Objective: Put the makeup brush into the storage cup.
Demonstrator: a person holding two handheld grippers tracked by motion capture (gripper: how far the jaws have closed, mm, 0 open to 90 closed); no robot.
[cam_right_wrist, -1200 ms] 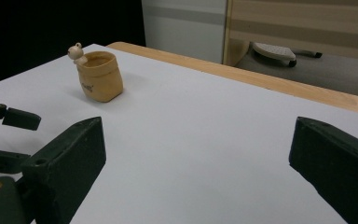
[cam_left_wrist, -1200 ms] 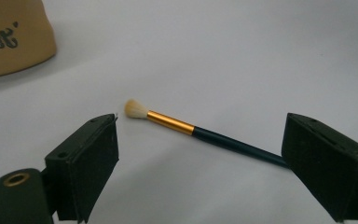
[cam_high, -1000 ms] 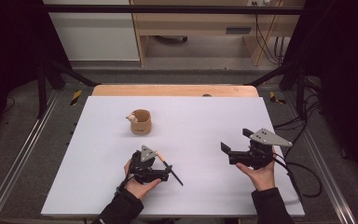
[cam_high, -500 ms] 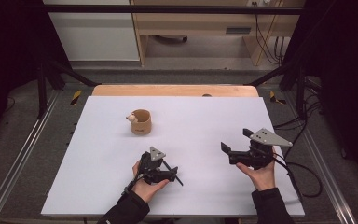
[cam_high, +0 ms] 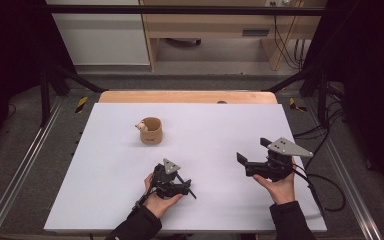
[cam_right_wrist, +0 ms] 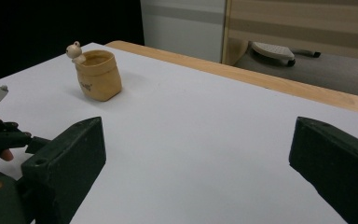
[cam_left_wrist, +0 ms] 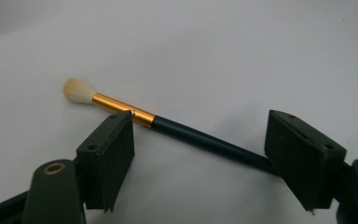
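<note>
- Left gripper [cam_left_wrist: 200, 154] near the table's [cam_high: 105, 200] front edge, jaws have just been closing around the brush [cam_left_wrist: 168, 126], not yet pressing
- Right gripper [cam_right_wrist: 196, 172] spread wide, grasping nothing
- Cup [cam_high: 151, 131] toward the far edge

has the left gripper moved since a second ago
Yes, a little. In the high view the left gripper has slid toward the table's near edge, away from the tan cup. Its jaws have been closing around the brush, not yet pressing it.
</note>
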